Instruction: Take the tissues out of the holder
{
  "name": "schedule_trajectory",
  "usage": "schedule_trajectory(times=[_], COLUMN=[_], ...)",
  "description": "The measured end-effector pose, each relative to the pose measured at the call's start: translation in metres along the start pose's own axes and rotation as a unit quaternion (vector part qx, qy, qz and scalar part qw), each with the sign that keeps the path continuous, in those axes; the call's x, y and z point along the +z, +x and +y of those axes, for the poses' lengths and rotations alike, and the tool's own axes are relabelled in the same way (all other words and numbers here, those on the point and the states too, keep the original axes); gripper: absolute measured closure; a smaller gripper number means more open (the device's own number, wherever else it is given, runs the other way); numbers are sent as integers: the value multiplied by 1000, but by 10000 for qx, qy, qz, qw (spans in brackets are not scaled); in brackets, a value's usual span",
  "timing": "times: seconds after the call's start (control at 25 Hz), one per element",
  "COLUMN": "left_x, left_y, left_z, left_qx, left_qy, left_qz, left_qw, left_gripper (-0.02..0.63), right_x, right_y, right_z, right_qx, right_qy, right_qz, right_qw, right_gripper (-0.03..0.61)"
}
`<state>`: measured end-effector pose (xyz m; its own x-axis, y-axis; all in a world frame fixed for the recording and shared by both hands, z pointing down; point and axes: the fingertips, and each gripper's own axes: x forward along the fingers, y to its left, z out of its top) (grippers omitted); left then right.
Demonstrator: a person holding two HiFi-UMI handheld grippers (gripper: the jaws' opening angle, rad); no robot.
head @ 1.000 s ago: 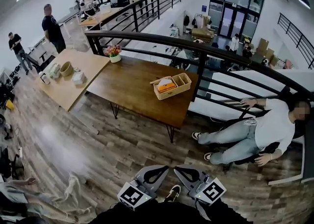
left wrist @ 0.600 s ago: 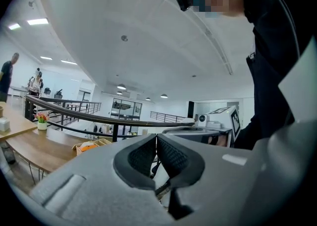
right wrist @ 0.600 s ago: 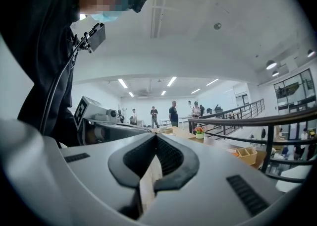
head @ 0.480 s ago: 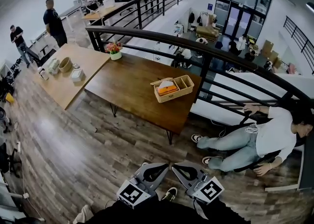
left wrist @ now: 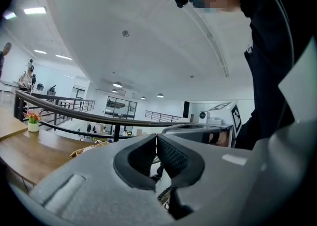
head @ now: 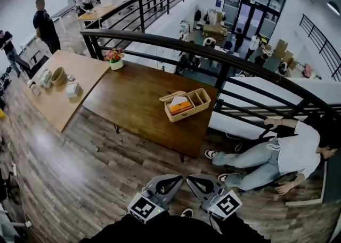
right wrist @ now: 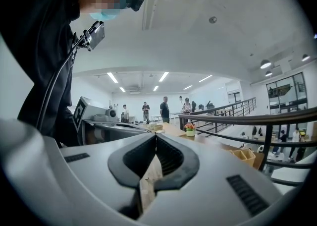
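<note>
Across the plank floor (head: 80, 167) from me, near the right end of the dark wooden table (head: 133, 95), sits the holder (head: 201, 98) — a shallow rectangular box of pale wood, split by thin partitions into compartments and set at a slant to the table's edges. Its left compartment holds the tissues (head: 180, 106): an orange packet with a white sheet bunched up on top.

I see both tools low in front of me, well apart from the table. My left gripper (head: 170, 182) is clenched, its ribbed black pads pressed together with nothing between them. My right gripper (head: 200, 183) is the same — jaws closed tight and empty. Each has a smooth grey shell and a cube with square markers.

Left of the dark table stands a paler table (head: 56, 103) carrying a round bowl (head: 58, 76) and some small white items. A white pot of pink and orange flowers (head: 113, 58) stands at the dark table's far corner. A curved black metal railing (head: 213, 50) runs behind the tables, and a person (head: 277, 154) in a white top and jeans sits on the floor beside it.
</note>
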<state>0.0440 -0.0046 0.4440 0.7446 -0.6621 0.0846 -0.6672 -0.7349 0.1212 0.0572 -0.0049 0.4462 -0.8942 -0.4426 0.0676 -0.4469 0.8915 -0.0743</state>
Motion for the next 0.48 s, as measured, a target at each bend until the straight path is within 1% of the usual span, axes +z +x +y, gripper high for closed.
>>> schedule_trajectory(times=[0.08, 0.16, 0.24, 0.36, 0.48], left_x=[2, 5, 9, 11, 12], left_y=[3, 6, 7, 8, 9], left_z=[27, 50, 71, 101, 129], left_qx=[-65, -102, -142, -219, -289], left_qy=[53, 7, -25, 59, 24], left_qz=[12, -15, -9, 57, 89], left_qw=[10000, 9999, 9999, 9997, 9995], left_gripper=[603, 603, 603, 603, 603], right_x=[2, 3, 4, 3, 3], right_y=[23, 44, 62, 88, 113], right_z=[-12, -24, -34, -48, -59], right_qx=[-55, -116, -186, -296, -405], right_qy=[7, 16, 35, 52, 76], right_qz=[17, 49, 74, 138, 237], right_qw=[10000, 9999, 9998, 9995, 9989], right_gripper=[574, 574, 574, 574, 574])
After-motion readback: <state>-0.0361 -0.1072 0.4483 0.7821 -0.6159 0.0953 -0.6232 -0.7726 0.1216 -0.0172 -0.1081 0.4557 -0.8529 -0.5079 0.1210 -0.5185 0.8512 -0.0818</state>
